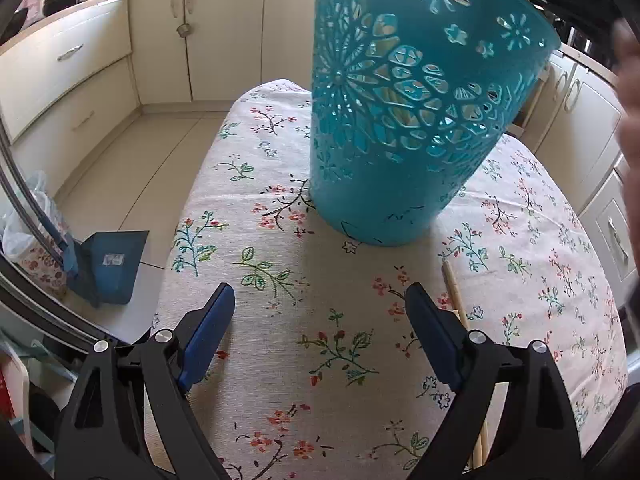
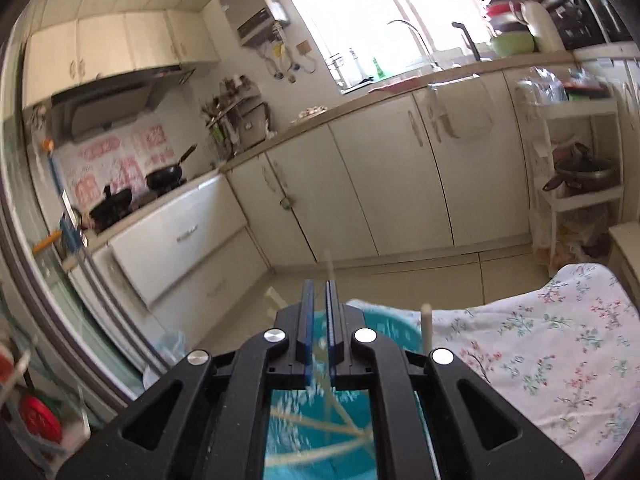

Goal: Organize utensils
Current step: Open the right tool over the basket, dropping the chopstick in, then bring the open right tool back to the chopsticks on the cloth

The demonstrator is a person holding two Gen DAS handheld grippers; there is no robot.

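A teal cut-out plastic holder (image 1: 400, 128) stands on the flowered tablecloth (image 1: 280, 360), with pale sticks showing through its holes. My left gripper (image 1: 320, 300) hangs open just in front of it, with nothing between its blue pads. A wooden chopstick (image 1: 454, 292) lies on the cloth beside its right finger. In the right wrist view my right gripper (image 2: 319, 282) is shut on a thin pale chopstick (image 2: 328, 262) that pokes up past its tips. It hovers over the holder's mouth (image 2: 384, 322). Several chopsticks lean inside, and one (image 2: 427, 326) stands up at the rim.
A blurred hand (image 1: 628, 100) shows at the right edge of the left wrist view. A blue dustpan (image 1: 108, 264) sits on the floor left of the table. Cream cabinets (image 2: 360, 184) and a stove with black pans (image 2: 164, 178) line the walls.
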